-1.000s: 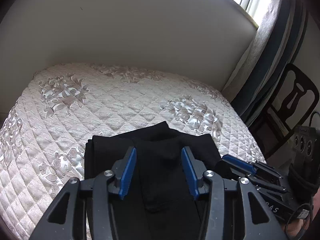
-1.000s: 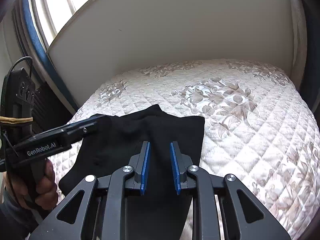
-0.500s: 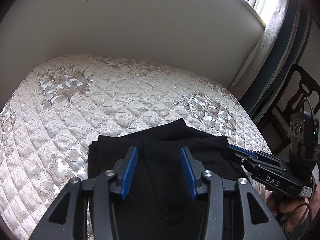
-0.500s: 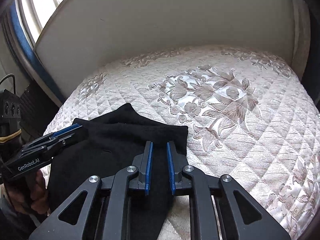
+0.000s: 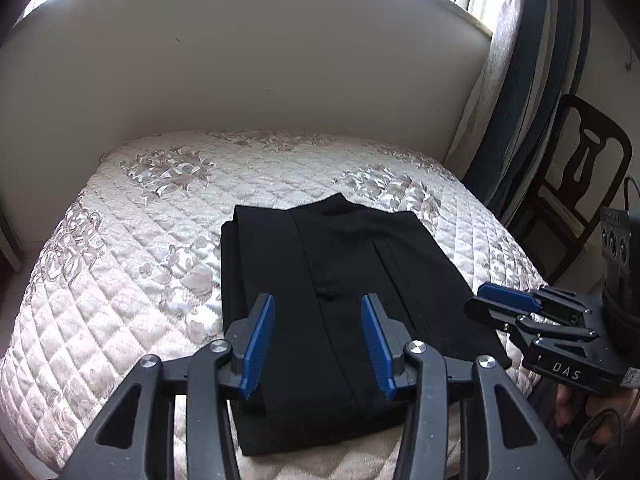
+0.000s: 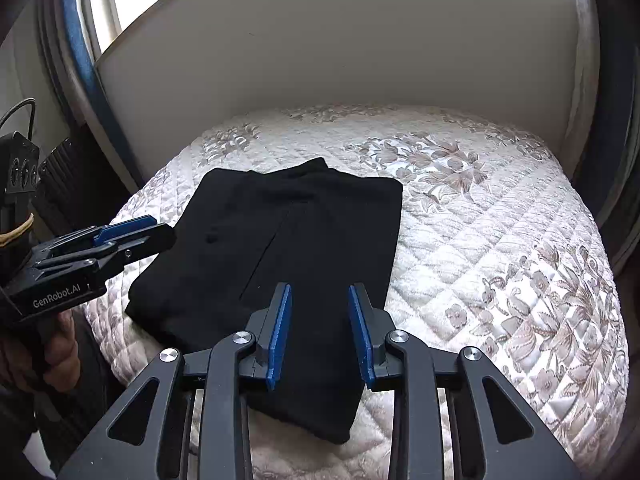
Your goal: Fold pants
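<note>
Pants [image 5: 340, 304] lie folded in flat black rectangle on quilt [image 5: 132, 248], near foot edge, well short of headboard [image 5: 248, 80]. Left gripper [image 5: 318, 336] spread wide, empty, above pants' near end. Right gripper [image 6: 320, 332] also spread, empty, above pants. Judgement: fold looks nearly finished; next move calls for final fold or smoothing.
</note>
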Demonstrator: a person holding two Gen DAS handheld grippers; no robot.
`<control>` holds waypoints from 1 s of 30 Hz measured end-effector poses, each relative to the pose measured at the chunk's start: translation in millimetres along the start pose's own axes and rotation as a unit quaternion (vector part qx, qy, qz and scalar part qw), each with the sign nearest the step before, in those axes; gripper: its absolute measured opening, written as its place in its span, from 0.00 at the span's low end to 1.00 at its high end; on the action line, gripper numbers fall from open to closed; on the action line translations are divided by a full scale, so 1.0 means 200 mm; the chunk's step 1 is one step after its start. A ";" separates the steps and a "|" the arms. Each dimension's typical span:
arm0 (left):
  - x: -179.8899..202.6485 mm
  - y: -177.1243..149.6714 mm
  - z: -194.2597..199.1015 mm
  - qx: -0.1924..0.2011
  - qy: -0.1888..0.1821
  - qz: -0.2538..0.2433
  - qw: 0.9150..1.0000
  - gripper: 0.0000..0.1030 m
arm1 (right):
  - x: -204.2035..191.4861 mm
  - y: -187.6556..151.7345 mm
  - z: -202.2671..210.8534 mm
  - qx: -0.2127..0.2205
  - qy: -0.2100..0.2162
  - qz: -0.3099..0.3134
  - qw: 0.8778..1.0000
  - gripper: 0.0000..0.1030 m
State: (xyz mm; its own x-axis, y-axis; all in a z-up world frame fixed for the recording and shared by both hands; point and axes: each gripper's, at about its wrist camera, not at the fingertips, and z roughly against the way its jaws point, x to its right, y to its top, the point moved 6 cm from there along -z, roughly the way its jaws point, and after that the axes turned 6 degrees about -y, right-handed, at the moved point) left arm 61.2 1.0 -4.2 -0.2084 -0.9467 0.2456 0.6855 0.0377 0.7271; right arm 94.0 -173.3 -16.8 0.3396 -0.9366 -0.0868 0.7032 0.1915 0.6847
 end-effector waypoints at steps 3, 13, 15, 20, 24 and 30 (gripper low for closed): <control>0.00 -0.08 0.01 -0.018 0.007 0.000 1.000 0.47 | -0.03 -0.06 0.02 -0.005 0.006 0.003 1.000 0.30; -0.04 -0.20 0.00 -0.033 0.018 0.020 0.999 0.52 | -0.08 -0.15 -0.02 -0.014 -0.005 0.032 0.999 0.31; -0.07 -0.16 0.04 -0.026 0.017 0.029 0.999 0.52 | -0.05 -0.12 0.01 -0.012 0.016 0.013 1.000 0.34; -0.18 -0.08 0.04 -0.018 0.022 0.050 0.998 0.52 | 0.09 -0.06 0.02 -0.005 0.055 -0.060 0.997 0.59; -0.26 -0.05 -0.04 -0.032 0.004 0.087 0.996 0.52 | 0.17 -0.02 -0.04 -0.015 0.062 -0.088 0.994 0.59; -0.30 -0.02 -0.16 -0.045 -0.018 0.120 0.992 0.52 | 0.23 0.00 -0.16 -0.041 0.086 -0.121 0.988 0.59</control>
State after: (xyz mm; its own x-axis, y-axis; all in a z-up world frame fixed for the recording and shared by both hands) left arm 93.3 47.8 -43.2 -0.0555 -0.9023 0.4275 0.7770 0.2299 0.5861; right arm 130.4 -206.1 -44.1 0.2508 -0.8957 -0.3671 0.8224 -0.0029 0.5689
